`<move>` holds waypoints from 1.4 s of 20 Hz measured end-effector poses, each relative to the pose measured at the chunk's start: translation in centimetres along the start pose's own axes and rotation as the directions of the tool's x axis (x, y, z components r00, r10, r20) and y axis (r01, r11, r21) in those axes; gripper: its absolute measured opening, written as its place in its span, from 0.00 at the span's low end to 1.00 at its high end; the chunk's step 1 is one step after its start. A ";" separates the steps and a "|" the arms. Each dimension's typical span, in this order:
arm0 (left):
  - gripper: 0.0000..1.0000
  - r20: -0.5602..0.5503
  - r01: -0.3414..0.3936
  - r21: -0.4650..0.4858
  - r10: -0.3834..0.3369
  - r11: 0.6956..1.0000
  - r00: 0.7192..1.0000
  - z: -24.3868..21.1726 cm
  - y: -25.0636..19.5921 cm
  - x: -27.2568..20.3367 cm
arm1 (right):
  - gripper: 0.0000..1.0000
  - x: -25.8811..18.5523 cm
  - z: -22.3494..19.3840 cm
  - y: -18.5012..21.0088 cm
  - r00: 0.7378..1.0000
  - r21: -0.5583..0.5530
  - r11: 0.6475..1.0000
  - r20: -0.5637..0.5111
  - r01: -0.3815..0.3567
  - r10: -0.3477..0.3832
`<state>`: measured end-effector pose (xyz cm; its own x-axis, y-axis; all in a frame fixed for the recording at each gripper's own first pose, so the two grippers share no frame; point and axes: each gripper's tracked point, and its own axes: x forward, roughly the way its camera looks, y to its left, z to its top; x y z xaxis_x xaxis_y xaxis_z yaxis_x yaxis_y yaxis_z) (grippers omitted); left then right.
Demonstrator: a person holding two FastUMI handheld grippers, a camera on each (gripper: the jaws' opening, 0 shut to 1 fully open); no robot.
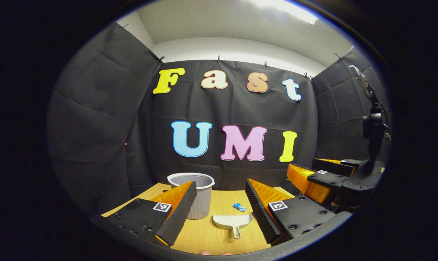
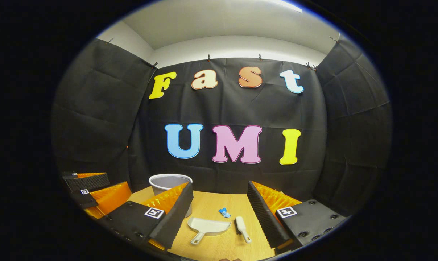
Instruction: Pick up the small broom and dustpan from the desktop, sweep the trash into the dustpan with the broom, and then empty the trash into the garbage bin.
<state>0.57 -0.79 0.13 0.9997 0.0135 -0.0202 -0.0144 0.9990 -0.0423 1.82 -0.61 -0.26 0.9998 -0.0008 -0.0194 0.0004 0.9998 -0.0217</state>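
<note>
Nothing's really started yet, going by how things lie; the broom [image 2: 242, 228] and dustpan [image 2: 208, 227] are both flat on the wooden surface [image 2: 219, 206], untouched, and the trash [image 2: 224, 212] hasn't been swept anywhere; so picking up, sweeping and dumping all look left to do.

The broom is a small pale thing, handle pointing toward the camera and slightly right, lying just beside the dustpan on its right; the dustpan is the same pale plastic, shallow scoop with a short handle that has a hang hole at the end, mouth facing away toward the trash; the trash is a little crumpled blue scrap, just past the pan's open edge, between pan and broom but apart from both.

Left of all that, further back, stands the bin [image 1: 196, 193]; a light grey bucket, upright, looks empty as far as can be told.

The left hand-held gripper [image 1: 219, 201] hangs above the surface with its jaws spread wide, nothing in them, dustpan framed between the fingers; the right hand-held gripper [image 2: 219, 201] is likewise wide apart and empty, pan and broom both in the gap.
</note>
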 end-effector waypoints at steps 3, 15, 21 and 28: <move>0.80 0.001 0.000 0.016 0.000 1.000 1.000 -0.1 -0.1 0.1 | 0.96 0.1 -0.1 -0.1 1.000 0.001 1.000 0.002 0.000 0.000; 0.80 -0.013 0.019 0.022 -0.019 1.000 1.000 -0.6 -0.2 0.7 | 0.96 0.5 -0.1 -0.6 1.000 -0.018 1.000 0.015 0.025 -0.025; 0.80 -0.047 0.051 -0.013 -0.052 0.999 0.998 -1.9 -0.1 1.6 | 0.96 0.2 1.1 -3.2 0.992 -0.030 0.993 0.059 0.117 -0.115; 0.80 -0.125 0.096 -0.031 -0.100 0.995 0.987 -4.4 -1.4 5.3 | 0.96 1.7 -1.2 -5.8 0.986 -0.030 0.986 0.022 0.167 -0.166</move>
<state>5.81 -2.31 -4.30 0.9858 -0.0914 -0.1406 0.0815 0.9939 -0.0749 3.46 -6.40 -1.32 0.9860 -0.1665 0.0061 0.1666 0.9845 -0.0543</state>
